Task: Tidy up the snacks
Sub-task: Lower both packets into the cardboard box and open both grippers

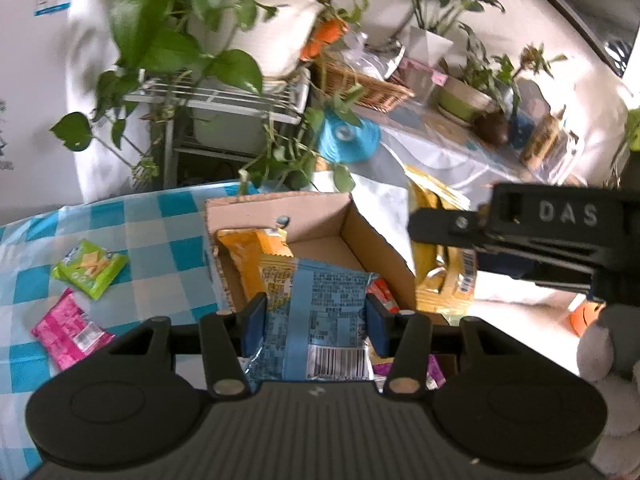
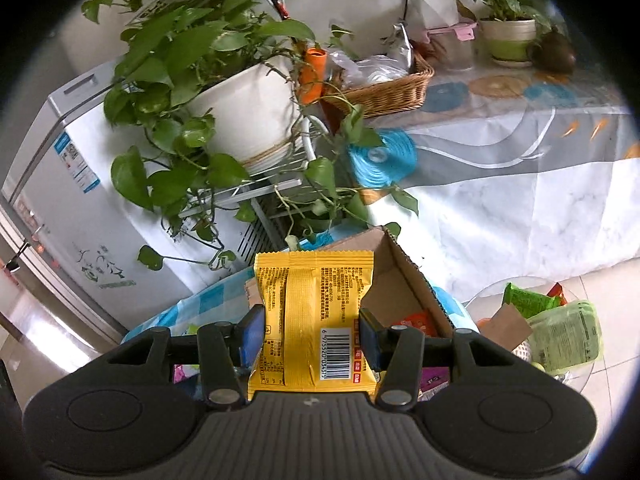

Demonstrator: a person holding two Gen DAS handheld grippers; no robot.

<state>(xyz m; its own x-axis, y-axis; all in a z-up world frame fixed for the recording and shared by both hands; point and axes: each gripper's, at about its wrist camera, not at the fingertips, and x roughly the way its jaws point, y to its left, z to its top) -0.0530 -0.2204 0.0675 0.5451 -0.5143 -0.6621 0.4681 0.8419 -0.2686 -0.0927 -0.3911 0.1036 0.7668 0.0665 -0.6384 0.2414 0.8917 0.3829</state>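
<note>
My left gripper (image 1: 316,320) is shut on a light blue snack packet (image 1: 320,320) and holds it over the open cardboard box (image 1: 372,240). An orange packet (image 1: 252,256) and a red packet (image 1: 382,294) lie in the box. My right gripper (image 2: 312,332) is shut on a yellow snack packet (image 2: 316,316) above the same box (image 2: 400,276); it shows in the left wrist view (image 1: 444,228) to the right of the box, holding the yellow packet (image 1: 444,280). A green packet (image 1: 90,266) and a pink packet (image 1: 68,330) lie on the checked tablecloth.
A large potted plant (image 1: 256,28) on a wire rack trails vines over the box's far side. A second table holds a wicker basket (image 2: 384,92), pots and a blue disc (image 2: 380,156). A round glass table (image 2: 560,336) with green packets stands at the right. A fridge (image 2: 60,184) stands at the left.
</note>
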